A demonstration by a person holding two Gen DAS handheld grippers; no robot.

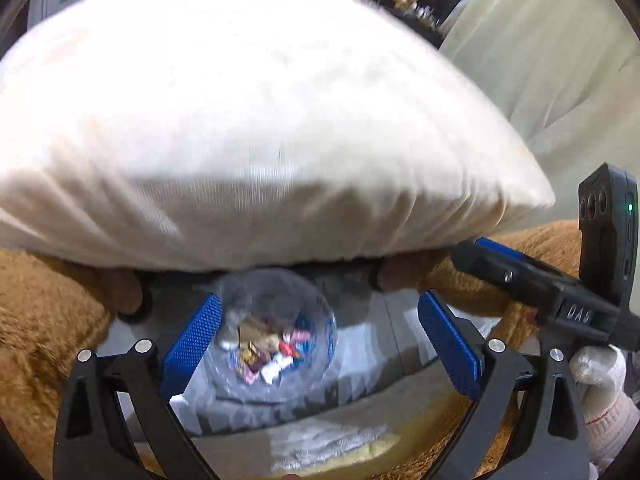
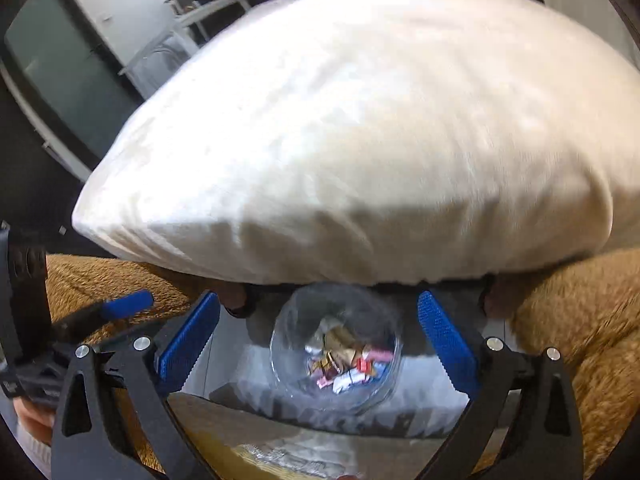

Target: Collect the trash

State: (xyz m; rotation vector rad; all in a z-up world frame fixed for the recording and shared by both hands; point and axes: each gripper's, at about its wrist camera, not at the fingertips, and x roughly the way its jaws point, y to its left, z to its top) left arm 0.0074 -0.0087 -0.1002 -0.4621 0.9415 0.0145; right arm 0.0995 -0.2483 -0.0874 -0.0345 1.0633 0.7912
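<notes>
Below the white pillow (image 1: 256, 120), a clear bowl (image 1: 276, 332) holds wrappers (image 1: 272, 348); both jaws gape wide, empty, so lower them squarely around it.

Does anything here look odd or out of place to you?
Yes: a big white pillow rests on the brown furry blanket, overhanging a clear bowl of crumpled wrappers below it. Trash collected in a see-through dish looks unusual. Nothing seems spilled or broken.

Bright, even light; motion blur; fisheye bending, dark corners.
</notes>
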